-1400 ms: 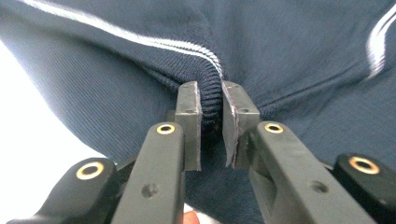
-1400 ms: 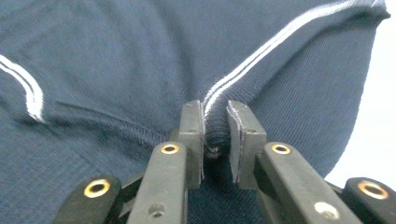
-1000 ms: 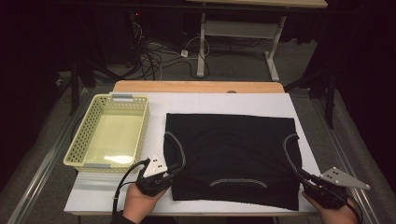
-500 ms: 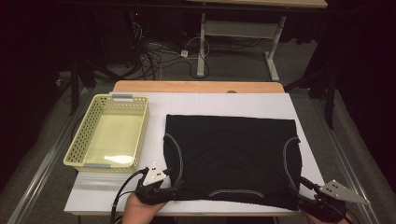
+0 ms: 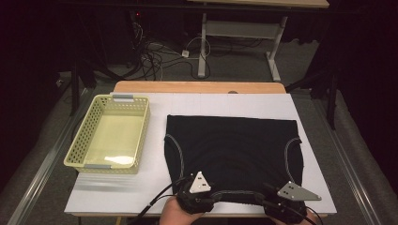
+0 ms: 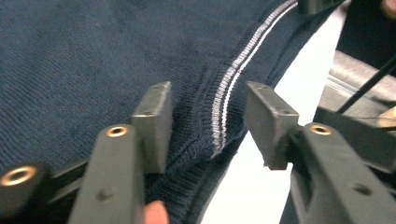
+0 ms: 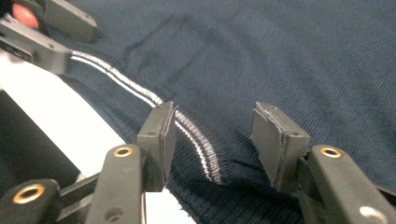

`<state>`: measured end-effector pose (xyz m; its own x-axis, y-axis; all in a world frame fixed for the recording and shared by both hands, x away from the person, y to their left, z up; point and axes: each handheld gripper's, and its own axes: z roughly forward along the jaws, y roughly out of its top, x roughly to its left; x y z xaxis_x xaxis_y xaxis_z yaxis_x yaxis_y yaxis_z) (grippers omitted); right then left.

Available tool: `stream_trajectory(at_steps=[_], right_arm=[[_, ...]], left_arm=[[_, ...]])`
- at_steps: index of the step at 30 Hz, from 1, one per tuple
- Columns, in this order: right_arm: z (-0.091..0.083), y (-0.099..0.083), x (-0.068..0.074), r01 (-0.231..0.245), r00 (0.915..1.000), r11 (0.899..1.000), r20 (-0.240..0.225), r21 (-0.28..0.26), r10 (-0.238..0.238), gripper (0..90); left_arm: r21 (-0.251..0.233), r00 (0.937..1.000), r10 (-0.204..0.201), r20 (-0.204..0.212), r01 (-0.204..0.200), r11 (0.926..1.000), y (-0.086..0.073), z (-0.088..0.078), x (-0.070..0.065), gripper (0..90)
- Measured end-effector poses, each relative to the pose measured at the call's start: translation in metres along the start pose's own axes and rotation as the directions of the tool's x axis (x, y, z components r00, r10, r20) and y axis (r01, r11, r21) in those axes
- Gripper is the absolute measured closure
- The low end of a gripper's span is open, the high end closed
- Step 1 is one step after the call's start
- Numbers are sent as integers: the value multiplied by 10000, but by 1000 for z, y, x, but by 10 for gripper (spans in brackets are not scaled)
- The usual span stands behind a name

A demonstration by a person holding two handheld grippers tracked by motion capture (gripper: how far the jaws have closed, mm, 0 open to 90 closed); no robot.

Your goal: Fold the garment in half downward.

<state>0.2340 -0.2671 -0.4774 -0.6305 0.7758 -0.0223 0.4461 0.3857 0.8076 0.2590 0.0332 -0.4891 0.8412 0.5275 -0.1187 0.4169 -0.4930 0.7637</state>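
Looking down from the high view, I see a dark sweater (image 5: 232, 150) lying flat on the white table (image 5: 141, 187), with a pale yellow basket (image 5: 110, 136) beside it on the left, near but not touching. Both my grippers sit at the sweater's near edge, where a collar band with a thin white stripe curves between them. The left gripper (image 5: 197, 197) is at the left end of that band and the right gripper (image 5: 286, 201) at the right end, each with a grey three-cornered plate on top.

In the left gripper view, my left gripper (image 6: 208, 126) has its jaws partly open, and they have just been closing in. The striped collar (image 6: 224, 102) lies between the fingers (image 6: 156, 121), and the knit bulges up in the gap, but the pads stand clear of the cloth on both sides.

In the right gripper view, my right gripper (image 7: 212, 140) is the same: jaws half apart, just narrowing, astride a raised fold of the sweater (image 7: 280, 51) at the collar edge. The white stripe (image 7: 196, 137) runs just beside the left finger. The right finger (image 7: 275, 140) is very close to the fold; I cannot tell whether it touches. The white table (image 7: 70, 116) shows past the hem, and my other gripper sits at the upper left corner, on the same stripe.
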Motion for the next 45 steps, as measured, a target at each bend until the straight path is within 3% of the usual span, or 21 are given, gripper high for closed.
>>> stream_trajectory(at_steps=[3, 6, 11, 14, 17, 19, 21, 24, 29, 33, 39, 43, 45], right_arm=[[4, -5, 1, 140, 9998, 9996, 130, 253, -144, 639], [4, -7, 1, 269, 9996, 9995, 37, 144, -270, 795], [-9, -5, 6, 610, 9981, 9973, 64, -408, -608, 817], [-13, -7, 10, 700, 9975, 9968, -36, -386, -702, 805], [-6, -11, 8, 538, 9981, 9985, -299, -51, -539, 678], [-7, -9, 5, 252, 9982, 9995, -537, -206, -262, 558], [-8, -6, 4, 51, 9985, 9992, -544, -391, -72, 454], [-5, -1, 2, -17, 9990, 9985, -442, -555, -8, 354], [4, 8, -4, -139, 9996, 9967, -252, -798, 119, 173], [13, 20, -8, -164, 9996, 9960, -224, -875, 145, 148], [27, 38, -14, -33, 10000, 9949, -9, -1013, 32, 84], [35, 46, -15, 28, 10000, 9938, 73, -1109, -20, 52], [38, 48, -16, -5, 10000, 9931, 74, -1175, 14, 33]], left_arm=[[46, 9999, 81, -61, -81, 10000, -1, 0, -2, 657], [-44, 9997, 235, -107, -236, 9997, -2, -2, -3, 775], [-342, 9992, 382, 78, -379, 9987, -5, -15, -7, 796], [-373, 9994, 182, 295, -171, 9992, -8, -18, -4, 772], [-470, 9989, -107, 446, 128, 9988, -11, -18, 2, 627], [-827, 9989, -221, 407, 254, 9962, -13, -24, 7, 556], [-1176, 9994, -304, 169, 322, 9925, -15, -30, 13, 471], [-1504, 9971, -761, -74, 741, 9858, -20, -39, 26, 368], [-1835, 9909, -1225, -563, 1103, 9768, -27, -54, 45, 292], [-1992, 9853, -1447, -913, 1243, 9720, -33, -64, 58, 215], [-1867, 9801, -1713, -1000, 1506, 9708, -42, -75, 73, 147], [-1710, 9821, -1570, -1036, 1379, 9756, -45, -75, 78, 123], [-1575, 9837, -1442, -1074, 1264, 9794, -46, -73, 78, 62]])
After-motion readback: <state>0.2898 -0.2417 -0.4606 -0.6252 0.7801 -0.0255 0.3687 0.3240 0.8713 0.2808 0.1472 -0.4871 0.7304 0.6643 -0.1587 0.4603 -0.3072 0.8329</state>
